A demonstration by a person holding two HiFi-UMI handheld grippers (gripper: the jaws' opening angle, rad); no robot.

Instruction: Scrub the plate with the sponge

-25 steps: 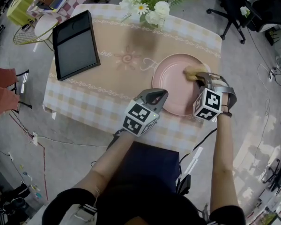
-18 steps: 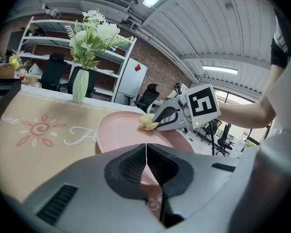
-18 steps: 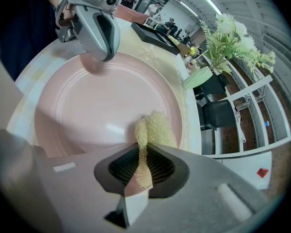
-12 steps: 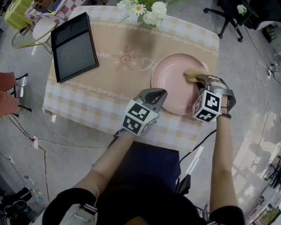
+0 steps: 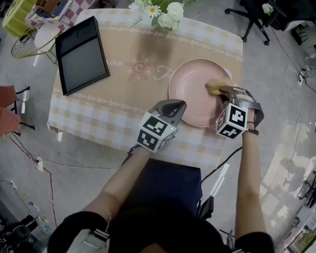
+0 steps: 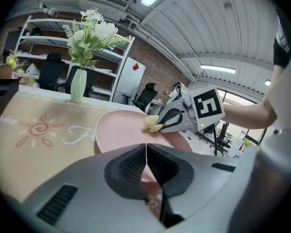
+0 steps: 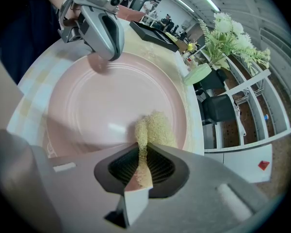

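The round, glossy pink plate (image 5: 192, 88) sits right of centre on the table (image 5: 121, 115). The right gripper (image 7: 140, 161) is clamped on a fuzzy yellow sponge (image 7: 154, 126) at the plate's right side. The left gripper (image 6: 146, 161), jaws together and empty, is at the plate's lower-left rim.

Ahead of my right gripper (image 5: 221, 90), whose jaws pinch the sponge (image 5: 214, 85), the pink plate (image 5: 192, 80) lies bare. My left gripper (image 5: 178, 106), jaws together, blocks its far rim, ahead-left. Left of those jaws, open surface (image 5: 129, 86) runs to the flower vase (image 6: 78, 85) and black tray (image 5: 82, 54).
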